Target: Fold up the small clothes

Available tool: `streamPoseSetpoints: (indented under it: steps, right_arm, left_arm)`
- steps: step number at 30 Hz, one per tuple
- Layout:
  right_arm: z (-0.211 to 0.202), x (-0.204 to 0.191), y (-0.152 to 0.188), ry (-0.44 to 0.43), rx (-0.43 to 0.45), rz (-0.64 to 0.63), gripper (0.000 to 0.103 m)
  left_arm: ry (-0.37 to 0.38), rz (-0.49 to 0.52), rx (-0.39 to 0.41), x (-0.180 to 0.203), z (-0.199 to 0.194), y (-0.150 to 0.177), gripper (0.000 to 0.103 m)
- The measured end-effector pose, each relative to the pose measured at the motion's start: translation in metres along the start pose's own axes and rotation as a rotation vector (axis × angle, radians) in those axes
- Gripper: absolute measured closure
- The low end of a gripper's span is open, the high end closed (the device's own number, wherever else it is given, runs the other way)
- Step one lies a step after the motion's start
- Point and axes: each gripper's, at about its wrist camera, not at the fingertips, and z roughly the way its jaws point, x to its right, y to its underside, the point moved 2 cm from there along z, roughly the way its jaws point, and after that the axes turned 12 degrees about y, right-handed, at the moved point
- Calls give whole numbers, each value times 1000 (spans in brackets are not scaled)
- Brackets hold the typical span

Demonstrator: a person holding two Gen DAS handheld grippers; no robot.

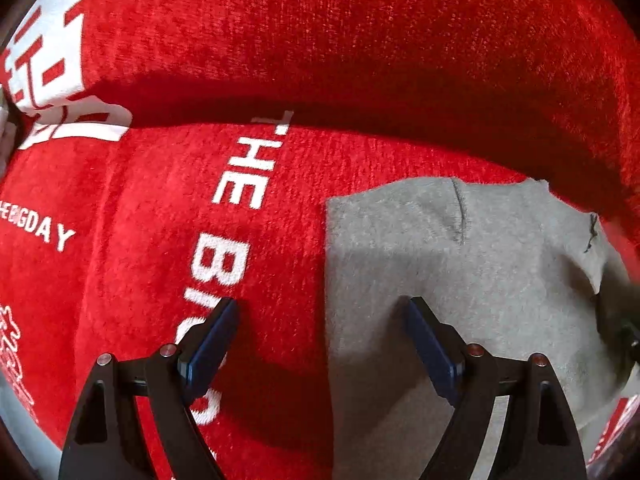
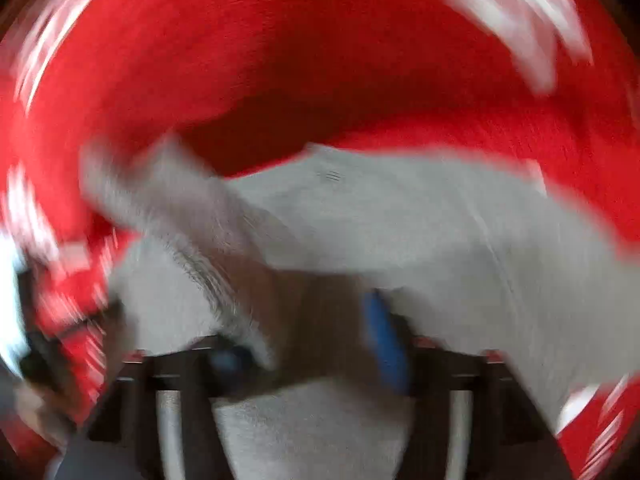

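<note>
Both left tongs (image 1: 322,344) fingers stand spread, gripping nothing, straddling the left edge of the grey garment (image 1: 460,272) laid flat on the red blanket (image 1: 160,208), likely readying a pinch. Right tongs (image 2: 312,344) view is blurred: a grey flap drapes between parted fingers, but whether they grip it I cannot tell.

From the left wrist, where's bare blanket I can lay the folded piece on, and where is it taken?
Bare patch: the red blanket left of the grey garment, around the white lettering, under the left gripper. Behind it the blanket rises in a shadowed fold. Crowded: the right side, under the garment; the right gripper view is blurred, with grey cloth across it.
</note>
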Motion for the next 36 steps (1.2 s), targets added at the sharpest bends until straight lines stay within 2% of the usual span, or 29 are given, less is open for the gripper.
streamPoseSetpoints:
  steps: [3, 5, 6, 7, 8, 9, 10, 12, 14, 17, 18, 22, 24, 26, 28, 29, 30, 32, 35, 36]
  right_arm:
    - [6, 52, 11, -133, -81, 249, 27]
    - [3, 67, 18, -191, -85, 332, 27]
    - [3, 70, 19, -199, -85, 358, 28]
    - [2, 72, 18, -194, -95, 386, 31]
    - [2, 72, 17, -165, -104, 392, 52]
    - [1, 72, 16, -153, -109, 385, 88]
    - [-1, 68, 14, -179, -115, 361, 95]
    - [-3, 54, 5, -200, -98, 313, 95]
    - [-20, 44, -5, -220, -34, 231, 95]
    - [-16, 39, -22, -199, 13, 182, 95]
    - [-6, 40, -25, -179, 11, 178, 95]
    - [27, 65, -15, -43, -75, 212, 95]
    - [30, 70, -10, -65, -65, 254, 95]
    - [24, 74, -4, -32, -69, 257, 92]
    - [17, 76, 0, -20, -83, 250, 87]
    - [14, 78, 0, -31, -94, 253, 80]
    - [10, 81, 1, -49, -102, 257, 67]
    - [6, 88, -1, -100, -107, 275, 51]
    - [16, 85, -10, -110, -115, 314, 51]
    - [18, 86, -13, -119, -116, 334, 60]
  left_arm:
    - [28, -20, -24, -1, 7, -8, 18]
    - [37, -23, -36, -3, 6, -11, 20]
    - [42, -18, -41, -2, 6, -12, 26]
    - [71, 3, -39, 1, 3, -12, 49]
    - [112, 21, -40, 8, 1, -16, 84]
    - [128, 33, -43, 12, -1, -16, 91]
    - [117, 45, -39, 14, -4, -17, 91]
    - [119, 53, -18, 16, -11, -16, 93]
    - [153, 15, 14, 1, -22, -14, 93]
    - [159, -14, 22, -19, -26, -11, 93]
    - [154, -18, 18, -10, -25, -13, 93]
    - [138, -28, 22, -21, -24, -11, 93]
    - [127, -44, 26, -27, -26, -12, 93]
    - [86, -41, 33, -33, -35, -12, 93]
    - [48, -27, 29, -39, -47, -9, 93]
    - [46, -25, 25, -42, -53, -7, 93]
    - [48, -24, 20, -44, -58, -5, 93]
    - [63, -20, 5, -46, -71, 3, 93]
    - [98, 4, -2, -32, -87, 15, 93]
    - [106, 20, -4, -25, -89, 19, 93]
